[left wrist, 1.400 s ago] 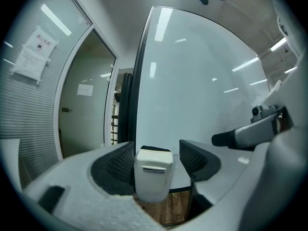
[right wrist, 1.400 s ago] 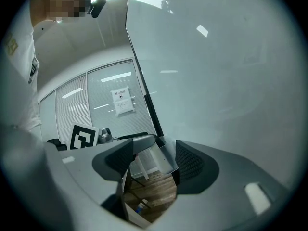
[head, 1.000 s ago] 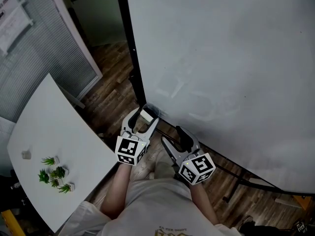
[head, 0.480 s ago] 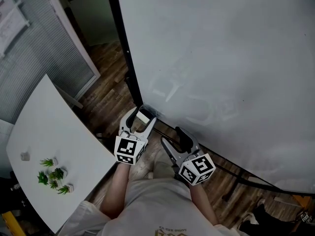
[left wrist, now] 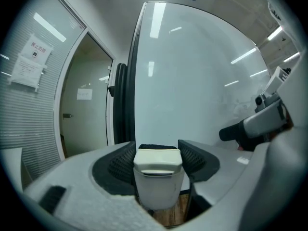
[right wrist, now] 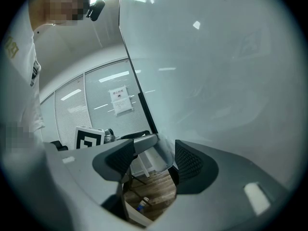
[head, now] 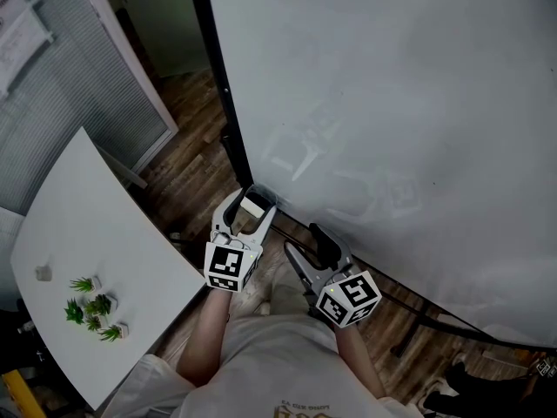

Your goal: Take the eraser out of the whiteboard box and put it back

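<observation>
— What was the biggest thing there?

— The whiteboard (head: 392, 103). It filled the whole right and upper part of the head view, and its dark frame edge ran down the middle-left. Next was the wooden floor (head: 191, 146), and then the white table (head: 96, 225) at the lower left of the frame.

— And the person?

— Only the light shirt (head: 278, 364) and two forearms showed, at the bottom centre. Each hand carried one tool. The left hand-held gripper (head: 253, 203) was just beside the lower corner of the whiteboard. The right hand-held gripper (head: 305, 240) was near it, a little lower and to the right, and it also pointed at the board.

— Was the right one holding something?

— No. Its jaws stood apart and nothing was between them. Through the gap I saw floor and a clear whiteboard box (right wrist: 156, 154) at the foot of the board.

— What else was smaller?

— A few small green plants (head: 94, 307) stood in a group on the table, at the far lower left.

— And the eraser?

— The eraser (left wrist: 157, 177) was between the jaws of the left hand-held gripper, white with dark felt on its far side. These jaws were closing, and both pads looked to touch its sides. I could not tell if its lower end stood in the box.
</observation>
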Demonstrator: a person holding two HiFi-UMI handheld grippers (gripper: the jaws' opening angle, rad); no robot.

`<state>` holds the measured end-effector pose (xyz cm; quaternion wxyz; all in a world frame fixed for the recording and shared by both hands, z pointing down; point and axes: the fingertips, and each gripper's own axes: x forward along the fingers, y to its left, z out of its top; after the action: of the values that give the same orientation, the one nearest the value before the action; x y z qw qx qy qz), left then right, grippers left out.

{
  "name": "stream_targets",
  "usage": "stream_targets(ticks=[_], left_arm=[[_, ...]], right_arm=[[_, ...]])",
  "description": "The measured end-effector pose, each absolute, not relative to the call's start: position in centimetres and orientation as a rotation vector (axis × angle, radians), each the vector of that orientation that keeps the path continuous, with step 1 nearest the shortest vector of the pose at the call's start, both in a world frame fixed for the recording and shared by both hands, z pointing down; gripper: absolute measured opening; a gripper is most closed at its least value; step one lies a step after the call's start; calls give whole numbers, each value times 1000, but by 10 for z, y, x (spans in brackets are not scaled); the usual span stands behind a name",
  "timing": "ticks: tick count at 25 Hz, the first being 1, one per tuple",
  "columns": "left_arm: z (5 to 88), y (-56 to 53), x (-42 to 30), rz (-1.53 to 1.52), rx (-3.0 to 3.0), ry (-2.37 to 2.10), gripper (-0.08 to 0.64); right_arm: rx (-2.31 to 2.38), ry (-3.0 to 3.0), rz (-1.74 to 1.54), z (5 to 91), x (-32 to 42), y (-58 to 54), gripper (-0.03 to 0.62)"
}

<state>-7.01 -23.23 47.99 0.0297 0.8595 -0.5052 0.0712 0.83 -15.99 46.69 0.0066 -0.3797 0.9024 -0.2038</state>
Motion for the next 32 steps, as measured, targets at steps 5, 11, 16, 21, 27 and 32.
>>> stream_targets(ticks=[5,11,16,21,27,32], left_arm=[[480,-233,-72,217,2645,-1576,262],[480,-234,-72,228,2641,-1576,267],[481,-233,-72,232,2633,-1569,267],[483,-233,-72,228,2631,-1567,267],[477,-231,-72,221,2625,-1573,267],[474,-230,-72,211,2630,-1579,267]], right_arm=[[-1187,2821,-643,468,9,-160,270],[-1189,2819,-643,468,10,-161,268],[-1185,2819,-641,465,9,-161,267],[-1190,2816,-639,468,11,-161,265],[-1192,2816,-637,465,11,-159,265],[-1191,2815,-638,466,12,-158,265]])
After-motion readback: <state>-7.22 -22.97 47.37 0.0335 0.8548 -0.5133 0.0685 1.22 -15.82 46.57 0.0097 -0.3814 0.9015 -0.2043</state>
